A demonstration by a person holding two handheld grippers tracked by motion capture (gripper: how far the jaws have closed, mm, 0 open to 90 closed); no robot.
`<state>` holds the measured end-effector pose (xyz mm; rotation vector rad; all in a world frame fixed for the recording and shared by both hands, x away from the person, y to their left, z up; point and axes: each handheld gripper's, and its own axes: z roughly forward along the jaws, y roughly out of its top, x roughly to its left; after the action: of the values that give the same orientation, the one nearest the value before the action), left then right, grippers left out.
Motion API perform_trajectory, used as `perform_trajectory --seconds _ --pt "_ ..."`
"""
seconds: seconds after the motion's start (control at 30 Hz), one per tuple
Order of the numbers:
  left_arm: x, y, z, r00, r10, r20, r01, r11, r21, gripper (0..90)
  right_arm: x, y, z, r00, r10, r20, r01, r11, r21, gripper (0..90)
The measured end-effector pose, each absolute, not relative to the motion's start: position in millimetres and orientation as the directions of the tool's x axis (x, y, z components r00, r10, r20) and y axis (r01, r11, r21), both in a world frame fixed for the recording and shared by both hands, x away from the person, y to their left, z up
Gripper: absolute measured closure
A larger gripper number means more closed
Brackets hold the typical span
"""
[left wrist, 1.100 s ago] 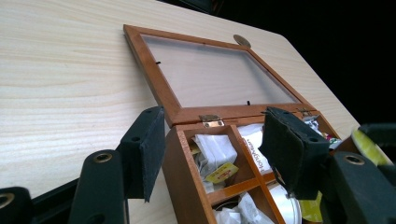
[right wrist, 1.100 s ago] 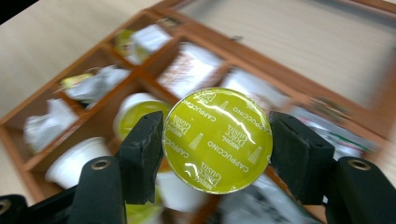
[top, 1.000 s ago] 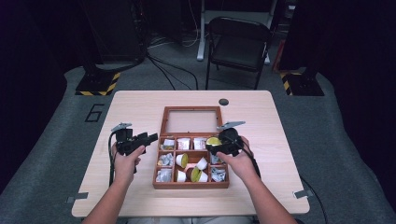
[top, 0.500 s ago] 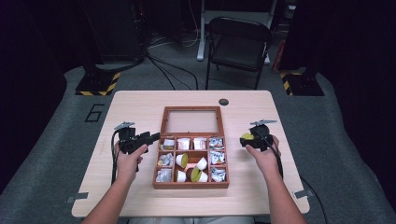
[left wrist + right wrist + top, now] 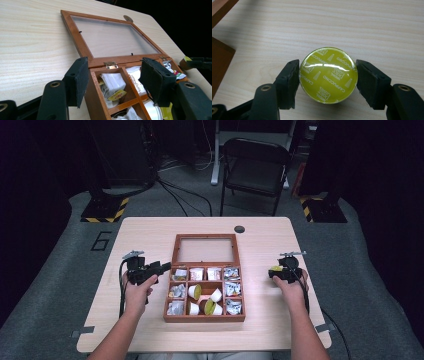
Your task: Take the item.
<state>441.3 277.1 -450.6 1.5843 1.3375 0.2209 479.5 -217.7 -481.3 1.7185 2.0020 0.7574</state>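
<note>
Scene: a person at a pale wooden table (image 5: 150, 330) works a hand-held gripper in each hand, seen from above.
Right gripper (image 5: 328, 77): its two black jaws press on the sides of a yellow-green coffee capsule (image 5: 328, 74), held over bare tabletop to the right of the wooden box (image 5: 205, 317); in the high view the right gripper (image 5: 281, 270) sits well apart from the box.
Writing on the capsule: the foil lid carries "CAPPUCCINO" and "Dolce Gusto" repeated in white, with a smaller word above "Dolce Gusto" too small to read.
Left gripper (image 5: 113, 82): jaws stand apart, gripping nothing, hovering at the box's near left corner; the box wall and a compartment show between the pads without touching them. In the high view the left gripper (image 5: 162, 268) points at the box's left edge.
Wooden box: lid (image 5: 113, 40) with a clear pane lies flat open behind it, brass hinge (image 5: 111, 65) at the join.
Contents: compartments hold paper sachets (image 5: 113, 82) with printed tags, lettering not legible, foil packets (image 5: 232, 289), and white and yellow-green capsules (image 5: 206, 300) lying tilted.
Background: a black folding chair (image 5: 257, 167) stands beyond the table; a "6" (image 5: 101, 240) is marked on the grey floor.
</note>
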Motion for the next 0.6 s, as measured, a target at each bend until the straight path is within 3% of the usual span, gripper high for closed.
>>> perform_trajectory --seconds 0.23,0.37,0.6 --pt "441.3 276.2 -450.6 0.360 0.817 -0.451 0.637 0.138 0.758 39.7 479.0 -218.0 -485.4 -0.155 0.987 0.049 0.773 0.090 0.628 36.5" --pt "441.3 276.3 -450.6 0.360 0.816 -0.453 0.638 0.139 0.757 39.7 478.2 -218.1 -484.4 -0.143 0.987 0.070 0.776 0.068 0.627 30.6" --pt "442.1 277.6 -451.5 0.365 0.825 -0.432 0.636 0.118 0.762 39.6 472.9 -214.7 -469.2 -0.137 0.989 0.053 0.719 0.062 0.692 28.5"
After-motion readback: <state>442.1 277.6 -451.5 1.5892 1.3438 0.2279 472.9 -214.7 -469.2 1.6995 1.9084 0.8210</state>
